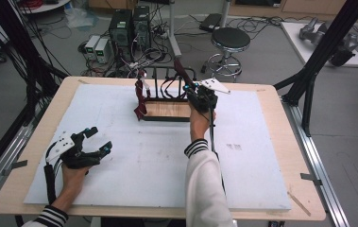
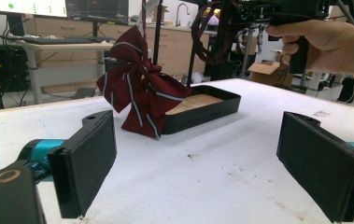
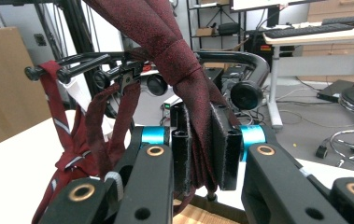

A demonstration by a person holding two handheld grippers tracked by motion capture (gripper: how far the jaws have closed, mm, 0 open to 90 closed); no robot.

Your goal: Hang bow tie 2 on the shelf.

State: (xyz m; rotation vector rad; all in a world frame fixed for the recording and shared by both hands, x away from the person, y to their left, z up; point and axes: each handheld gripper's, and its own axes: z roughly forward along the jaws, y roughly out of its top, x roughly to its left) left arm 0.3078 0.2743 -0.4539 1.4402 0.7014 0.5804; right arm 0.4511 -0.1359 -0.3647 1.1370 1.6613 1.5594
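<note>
Two black jaws of the right gripper [image 3: 200, 154] were clamped on a dark red tie [image 3: 184, 70] that hung from a black rack [image 3: 230, 58] at the table's far side. A striped red tie [image 2: 139, 91] draped beside it over the rack's black tray [image 2: 202, 109]. Nearer the person, the left gripper [image 2: 195, 163] rested on the white mat [image 1: 148, 161], jaws wide apart, holding nothing.

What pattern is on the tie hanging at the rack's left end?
Dark red tie with thin white-and-dark diagonal stripes; clearest in the left gripper view.
</note>
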